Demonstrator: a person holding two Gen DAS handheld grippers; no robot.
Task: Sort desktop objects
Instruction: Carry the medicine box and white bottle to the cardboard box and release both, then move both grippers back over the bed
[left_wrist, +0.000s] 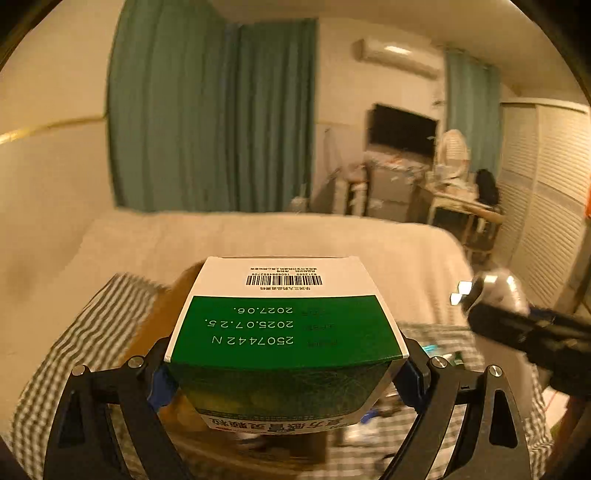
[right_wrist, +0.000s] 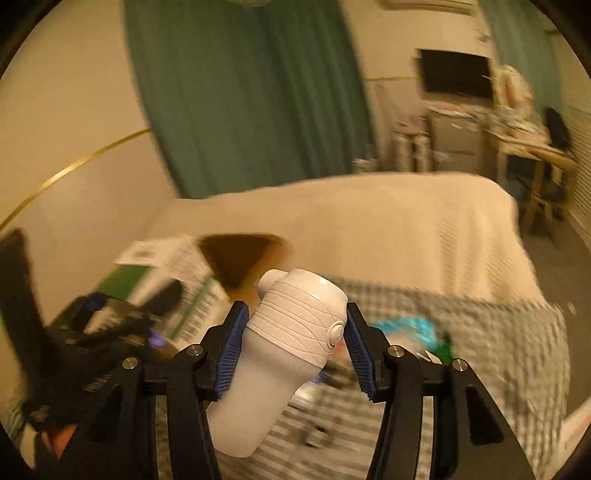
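Observation:
My left gripper (left_wrist: 282, 376) is shut on a green and white medicine box (left_wrist: 284, 332), barcode end pointing away, held above the checked cloth (left_wrist: 74, 332). My right gripper (right_wrist: 293, 347) is shut on a white bottle (right_wrist: 284, 350) with ribbed lines and a spiral mark, tilted with its cap away and to the left. In the right wrist view the left gripper (right_wrist: 110, 328) and its medicine box (right_wrist: 166, 280) show at lower left, blurred. In the left wrist view the right gripper's tool (left_wrist: 517, 317) shows at right.
A brown cardboard box (right_wrist: 240, 258) lies behind the bottle, also under the medicine box (left_wrist: 155, 332). Small blurred items, one teal (right_wrist: 406, 328), lie on the checked cloth (right_wrist: 480, 350). A cream bed cover (left_wrist: 295, 240) lies beyond; green curtains and furniture stand further back.

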